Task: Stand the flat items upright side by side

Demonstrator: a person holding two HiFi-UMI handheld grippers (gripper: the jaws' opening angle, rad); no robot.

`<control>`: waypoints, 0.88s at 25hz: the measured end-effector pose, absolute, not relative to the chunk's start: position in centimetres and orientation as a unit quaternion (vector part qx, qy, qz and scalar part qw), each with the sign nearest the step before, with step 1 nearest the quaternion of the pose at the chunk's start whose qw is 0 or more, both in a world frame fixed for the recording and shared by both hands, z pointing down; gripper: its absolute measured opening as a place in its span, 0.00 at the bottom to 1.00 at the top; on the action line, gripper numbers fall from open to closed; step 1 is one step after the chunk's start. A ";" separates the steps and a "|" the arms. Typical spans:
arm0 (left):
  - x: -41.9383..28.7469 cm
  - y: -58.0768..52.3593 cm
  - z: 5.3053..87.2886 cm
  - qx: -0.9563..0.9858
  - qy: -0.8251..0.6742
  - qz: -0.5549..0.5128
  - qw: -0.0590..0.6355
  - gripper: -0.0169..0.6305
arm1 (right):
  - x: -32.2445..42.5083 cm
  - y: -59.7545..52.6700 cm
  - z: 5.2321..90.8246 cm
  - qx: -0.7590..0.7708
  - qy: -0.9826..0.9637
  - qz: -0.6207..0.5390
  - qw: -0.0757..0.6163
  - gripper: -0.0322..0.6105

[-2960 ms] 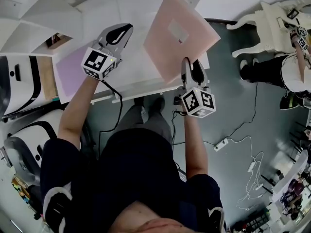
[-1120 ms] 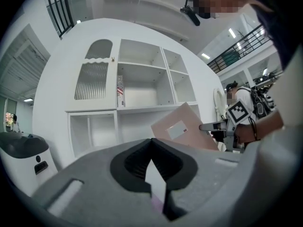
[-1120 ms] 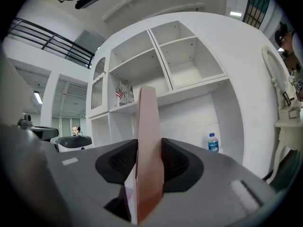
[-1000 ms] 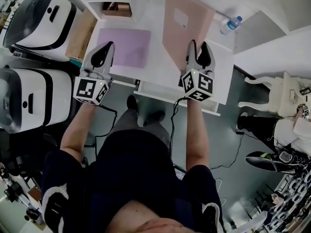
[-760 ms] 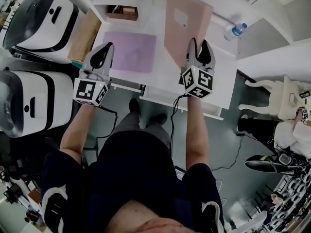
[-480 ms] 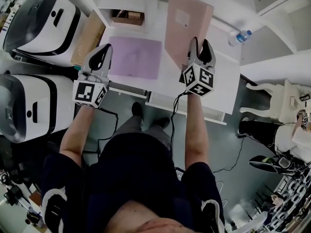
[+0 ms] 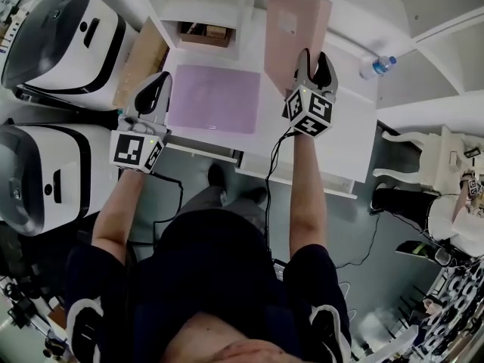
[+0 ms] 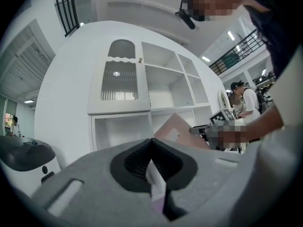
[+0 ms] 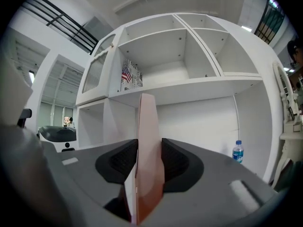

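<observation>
A pink flat folder [image 7: 296, 20] with a white label stands on edge over the white desk [image 7: 344, 138]. My right gripper [image 7: 314, 57] is shut on its near edge. In the right gripper view the folder [image 9: 147, 126] runs edge-on between the pads, in front of the white shelf unit [image 9: 189, 84]. A purple flat item [image 7: 215, 98] lies flat on the desk, left of the pink one. My left gripper [image 7: 159, 82] hovers by the purple item's left edge, shut and holding nothing. From the left gripper [image 8: 152, 142] view, the pink folder [image 8: 176, 130] shows tilted at the right.
Two white rounded machines [image 7: 57, 40] stand left of the desk, with a brown board [image 7: 141, 55] beside them. A cubby [image 7: 206, 33] holds a brown box. A water bottle [image 7: 376, 66] stands at the desk's right end. A white chair [image 7: 412, 172] and people are at the right.
Both grippers have moved forward over the desk toward the shelf unit. The pink folder has gone along in the right gripper. The purple item has not moved on the desk.
</observation>
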State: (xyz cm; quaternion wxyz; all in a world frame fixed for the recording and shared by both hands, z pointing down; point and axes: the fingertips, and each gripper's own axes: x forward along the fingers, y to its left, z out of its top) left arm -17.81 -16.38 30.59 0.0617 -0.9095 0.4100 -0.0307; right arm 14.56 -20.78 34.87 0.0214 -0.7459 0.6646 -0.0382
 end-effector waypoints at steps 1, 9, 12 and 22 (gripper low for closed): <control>-18.1 -16.6 30.5 -0.910 0.409 -0.029 0.061 0.03 | 14.4 -21.2 34.8 -0.747 0.663 -0.037 0.022 0.29; -18.8 -17.6 29.7 -0.912 0.403 -0.026 0.071 0.03 | 13.6 -25.1 35.6 -0.751 0.660 -0.022 0.007 0.29; -18.6 -17.6 29.5 -0.908 0.412 -0.025 0.071 0.03 | 13.4 -26.7 36.2 -0.745 0.667 -0.020 0.002 0.29; -17.9 -18.3 30.0 -0.887 0.457 -0.033 0.060 0.03 | 14.6 -31.4 38.6 -0.737 0.675 -0.006 -0.010 0.29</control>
